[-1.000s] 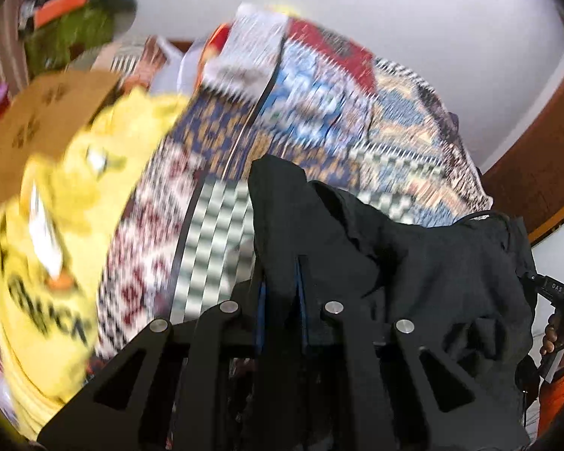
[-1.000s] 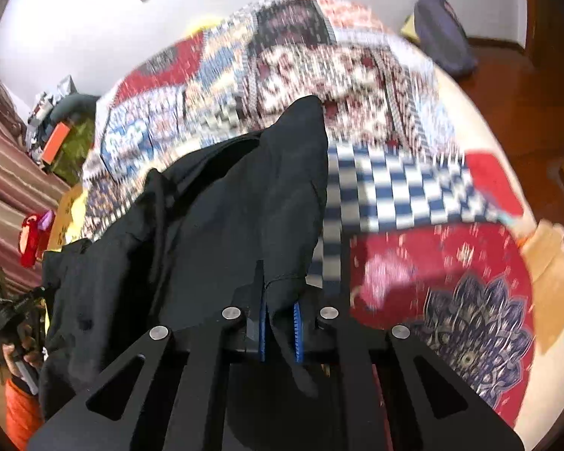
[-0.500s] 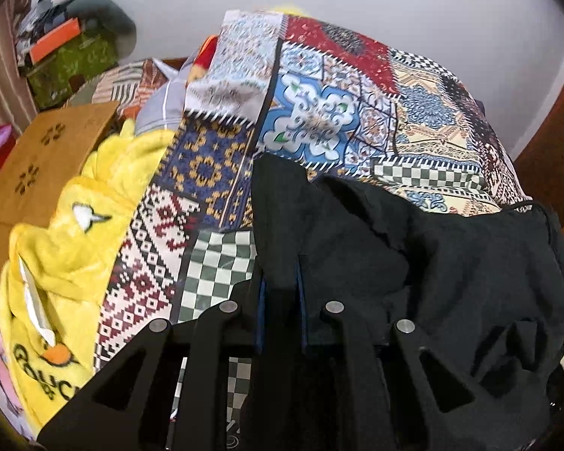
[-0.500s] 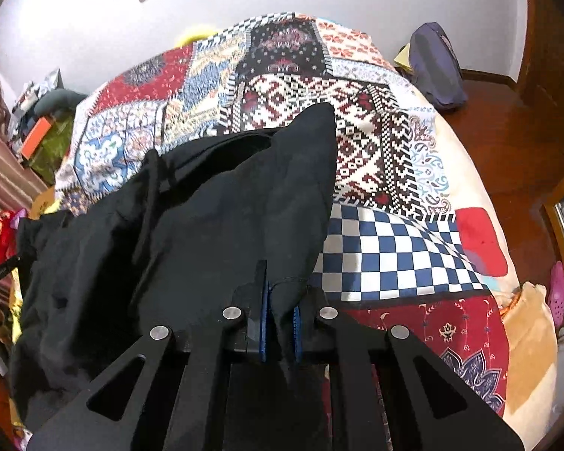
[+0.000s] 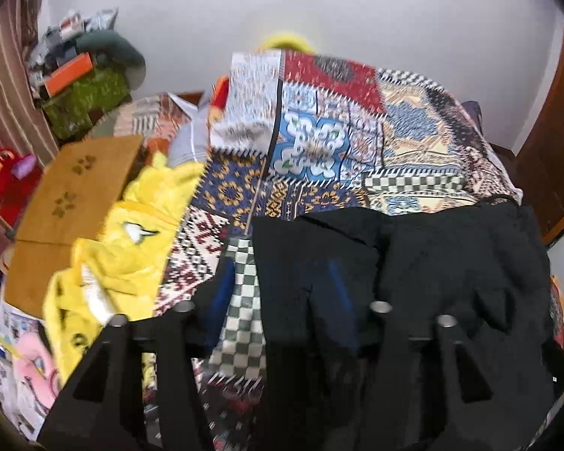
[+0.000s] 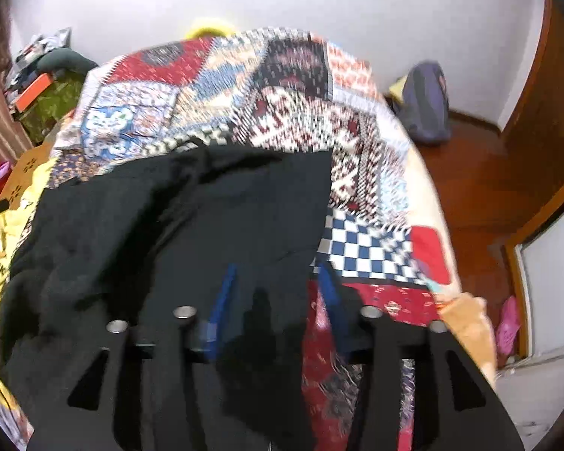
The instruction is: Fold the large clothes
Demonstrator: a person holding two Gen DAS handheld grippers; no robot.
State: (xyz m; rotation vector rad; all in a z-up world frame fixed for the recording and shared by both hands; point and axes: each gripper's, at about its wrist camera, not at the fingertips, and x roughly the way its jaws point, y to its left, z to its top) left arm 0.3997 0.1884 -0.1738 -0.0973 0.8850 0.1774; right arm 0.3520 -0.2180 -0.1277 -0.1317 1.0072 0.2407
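**Observer:** Across the patchwork bedspread (image 5: 361, 120) lies the black garment (image 6: 191, 225), spread over the near half of the bed and reaching toward 9 o'clock in the right wrist view. Both tools sit at its near edge.

**Colleague:** And the fingers?

**Observer:** The left gripper (image 5: 278, 293) is opening; black cloth sits between its blue pads, but they no longer press on it. The right gripper (image 6: 272, 293) is opening too, with the garment's hem hanging loose in the gap. Both have released.

**Colleague:** So which step is it?

**Observer:** It looks like the end of a lay-down: the piece has been placed flat and let go. The next move probably calls for picking a fresh pair of hold points, likely along one side edge, to carry it across for a fold.

**Colleague:** How do the edges look?

**Observer:** In the right wrist view the garment's right edge runs fairly straight from 12 down toward 6 o'clock, beside the blue checkered patch (image 6: 361, 248). The left portion is rumpled and bunched. The frames are blurred, so seams cannot be made out.

**Colleague:** Room to move?

**Observer:** Open bedspread lies beyond at 12 o'clock. In the left wrist view a yellow plush garment (image 5: 120, 248) and a cardboard box (image 5: 71, 191) crowd 9 o'clock. At 3 o'clock on the right, the bed drops to the wooden floor (image 6: 473, 188).
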